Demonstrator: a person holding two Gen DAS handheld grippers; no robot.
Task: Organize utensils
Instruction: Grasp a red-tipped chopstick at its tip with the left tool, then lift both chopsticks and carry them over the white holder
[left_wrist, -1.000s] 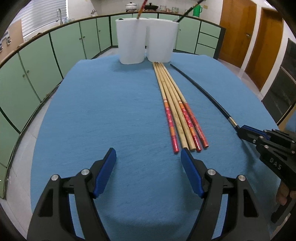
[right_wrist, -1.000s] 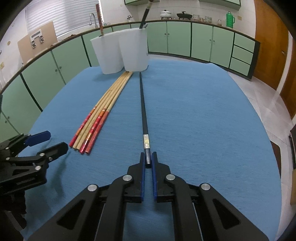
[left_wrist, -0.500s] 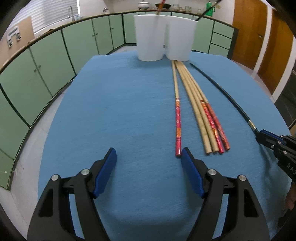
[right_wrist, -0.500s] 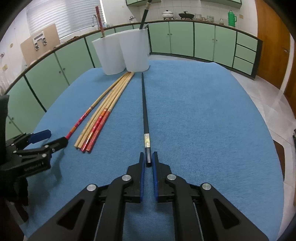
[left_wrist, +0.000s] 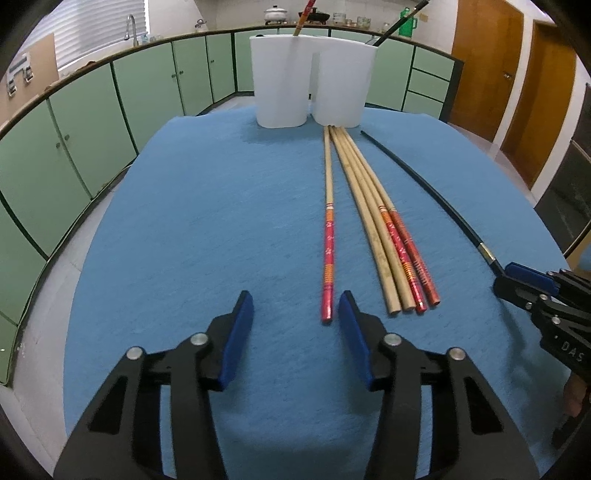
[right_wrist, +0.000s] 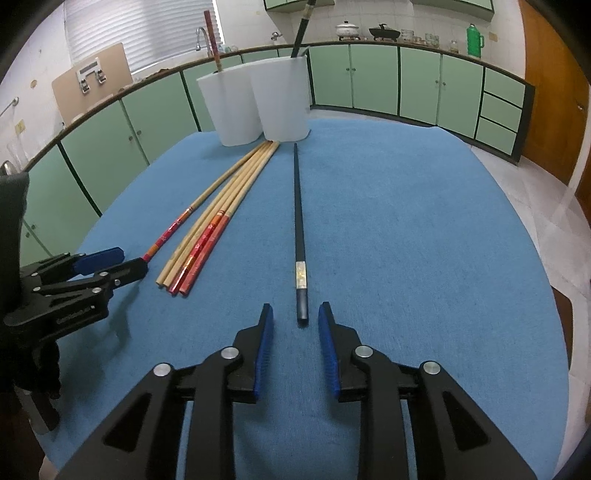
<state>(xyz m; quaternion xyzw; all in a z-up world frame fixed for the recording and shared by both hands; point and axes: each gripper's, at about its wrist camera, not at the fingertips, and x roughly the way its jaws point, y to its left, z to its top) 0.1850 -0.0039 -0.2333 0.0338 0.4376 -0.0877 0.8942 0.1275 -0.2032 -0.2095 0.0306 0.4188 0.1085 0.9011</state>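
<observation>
Right hand-held gripper (right_wrist: 295, 317) opening around black chopstick (right_wrist: 299, 236).

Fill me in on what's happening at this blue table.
A person holding a gripper in each hand is sorting chopsticks into the white holder, which already has one red-ended and one black stick standing in it. The left gripper is closing around the end of a single red-ended chopstick, not yet pinching it. The right gripper is opening, with the end of the black chopstick between its fingers. Four more bamboo chopsticks lie bundled on the blue cloth.
</observation>
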